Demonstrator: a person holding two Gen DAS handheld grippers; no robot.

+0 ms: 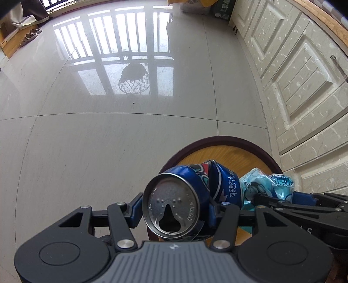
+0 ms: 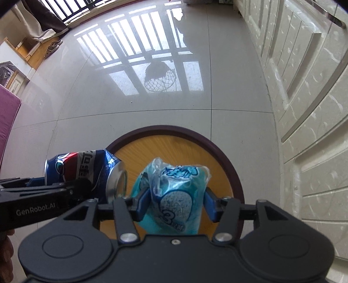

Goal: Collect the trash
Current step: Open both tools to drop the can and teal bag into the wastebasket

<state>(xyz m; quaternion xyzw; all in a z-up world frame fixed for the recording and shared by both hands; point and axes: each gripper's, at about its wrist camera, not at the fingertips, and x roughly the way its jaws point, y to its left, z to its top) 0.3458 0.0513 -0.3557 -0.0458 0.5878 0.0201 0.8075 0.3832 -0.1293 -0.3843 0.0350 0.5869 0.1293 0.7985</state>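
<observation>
A crushed blue cola can [image 1: 195,176] lies sideways between the fingers of my left gripper [image 1: 176,206], which is shut on it, the can's silver top facing the camera. My right gripper [image 2: 176,202] stands open around a crumpled light-blue plastic wrapper [image 2: 176,189]; the wrapper sits between the blue pads and the right pad is just clear of it. Both grippers point down over a round bin [image 2: 169,128] with a dark rim and an orange wood-grain inside. The right wrist view shows the can [image 2: 82,167] at the bin's left edge, and the left wrist view shows the wrapper [image 1: 261,185] right of the can.
Glossy grey floor tiles [image 1: 108,130] spread beyond the bin [image 1: 221,139]. White panelled cabinet doors [image 1: 304,87] run along the right, close to the bin. Slippers [image 1: 30,36] and boxes [image 1: 195,6] lie far off. A pink edge [image 2: 6,122] shows at the left.
</observation>
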